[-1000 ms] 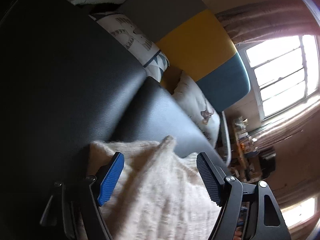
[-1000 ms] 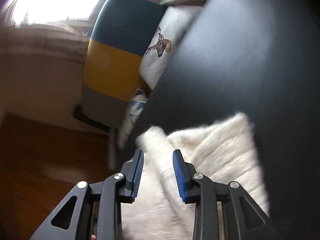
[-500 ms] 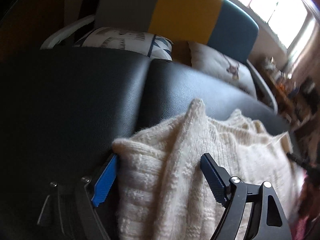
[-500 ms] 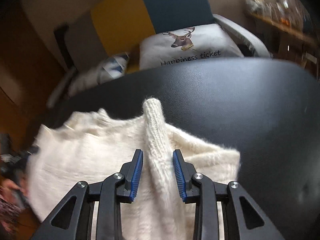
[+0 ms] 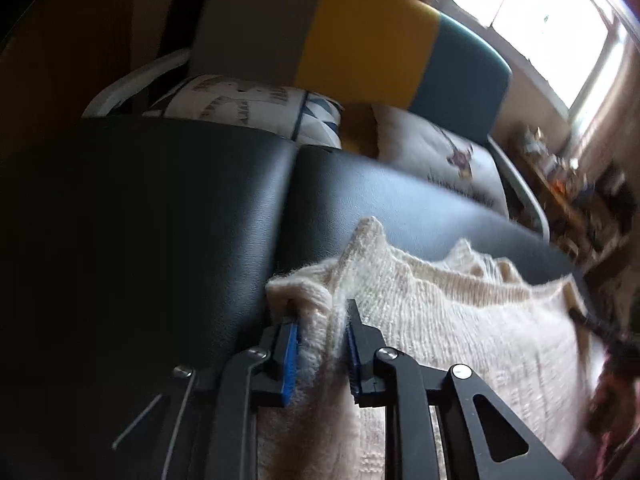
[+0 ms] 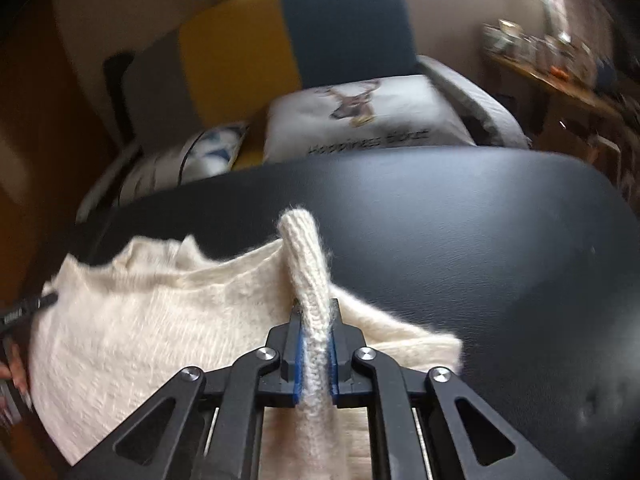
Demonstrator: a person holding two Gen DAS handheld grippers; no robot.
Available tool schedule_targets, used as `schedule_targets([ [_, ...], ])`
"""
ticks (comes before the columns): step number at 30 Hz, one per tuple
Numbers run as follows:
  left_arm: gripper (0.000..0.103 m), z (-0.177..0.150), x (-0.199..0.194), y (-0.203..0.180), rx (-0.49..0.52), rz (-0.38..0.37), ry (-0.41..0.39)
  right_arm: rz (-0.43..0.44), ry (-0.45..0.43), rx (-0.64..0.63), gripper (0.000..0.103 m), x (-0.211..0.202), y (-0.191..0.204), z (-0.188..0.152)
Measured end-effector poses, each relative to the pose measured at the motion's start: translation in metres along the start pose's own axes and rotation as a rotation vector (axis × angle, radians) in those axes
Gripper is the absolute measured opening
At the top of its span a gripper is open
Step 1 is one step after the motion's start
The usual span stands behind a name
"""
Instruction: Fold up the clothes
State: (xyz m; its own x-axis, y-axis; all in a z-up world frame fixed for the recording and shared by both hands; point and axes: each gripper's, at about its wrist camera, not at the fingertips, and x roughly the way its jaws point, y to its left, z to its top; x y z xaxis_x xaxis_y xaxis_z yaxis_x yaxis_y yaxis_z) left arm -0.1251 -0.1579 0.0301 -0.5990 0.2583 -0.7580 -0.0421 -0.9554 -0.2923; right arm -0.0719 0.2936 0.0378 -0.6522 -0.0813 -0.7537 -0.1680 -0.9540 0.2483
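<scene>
A cream knitted sweater (image 5: 460, 320) lies on a black padded surface (image 5: 160, 220). In the left wrist view my left gripper (image 5: 320, 336) is at the sweater's left corner. Its jaws are closing, and the blue pads press a bunched fold of the knit between them. In the right wrist view the same sweater (image 6: 160, 320) spreads to the left on the black surface (image 6: 480, 240). My right gripper (image 6: 316, 344) is closing on a raised ribbed ridge of the knit, and both pads touch it. The ridge stands up past the fingertips.
Behind the black surface stands a sofa back (image 5: 360, 40) in grey, yellow and teal. Against it rest a patterned pillow (image 5: 248, 100) and a white deer cushion (image 6: 360, 116). A cluttered shelf (image 6: 560, 64) and a bright window (image 5: 560, 20) are to the right. A hand (image 6: 16, 368) shows at the left edge.
Both grippers' jaws have narrowed from wide apart onto pinched folds of the sweater. Both views have rolled towards level, and the right gripper has lifted its ridge of knit slightly.
</scene>
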Motion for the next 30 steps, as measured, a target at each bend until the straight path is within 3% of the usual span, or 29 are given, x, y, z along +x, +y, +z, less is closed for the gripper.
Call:
schedule_targets([
  [5,0.024,-0.013,0.014,-0.008,0.081,0.082,-0.026,-0.002,0.019,0.123,0.008,0.012,-0.024,-0.016],
  [7,0.035,-0.015,0.013,-0.012,0.108,0.109,-0.039,0.008,0.001,0.142,0.008,0.015,-0.028,-0.021],
  [8,0.045,-0.016,0.012,-0.014,0.120,0.122,-0.044,0.016,-0.004,0.142,0.011,0.015,-0.028,-0.023],
  [10,0.053,-0.014,0.004,-0.011,0.099,0.120,-0.042,0.035,0.010,0.133,0.017,0.013,-0.028,-0.022],
  [13,0.064,-0.011,-0.017,-0.007,0.043,0.109,-0.064,-0.001,0.031,0.074,0.021,0.001,-0.021,-0.016],
  [15,0.082,-0.009,-0.035,-0.008,0.005,0.099,-0.119,-0.054,-0.019,-0.010,0.022,-0.021,-0.005,-0.012],
  [18,0.094,-0.004,-0.050,-0.029,0.026,0.024,-0.171,-0.013,-0.048,-0.124,0.023,-0.041,0.031,-0.009],
  [23,0.096,0.000,-0.017,-0.090,0.229,0.052,-0.022,0.089,0.098,-0.280,0.024,-0.020,0.100,-0.011],
  [26,0.096,-0.006,0.006,-0.114,0.348,0.152,0.018,0.090,0.175,-0.292,0.026,0.005,0.125,-0.013],
  [30,0.096,-0.018,0.034,-0.122,0.448,0.275,0.080,0.069,0.269,-0.248,0.032,0.030,0.131,-0.012],
])
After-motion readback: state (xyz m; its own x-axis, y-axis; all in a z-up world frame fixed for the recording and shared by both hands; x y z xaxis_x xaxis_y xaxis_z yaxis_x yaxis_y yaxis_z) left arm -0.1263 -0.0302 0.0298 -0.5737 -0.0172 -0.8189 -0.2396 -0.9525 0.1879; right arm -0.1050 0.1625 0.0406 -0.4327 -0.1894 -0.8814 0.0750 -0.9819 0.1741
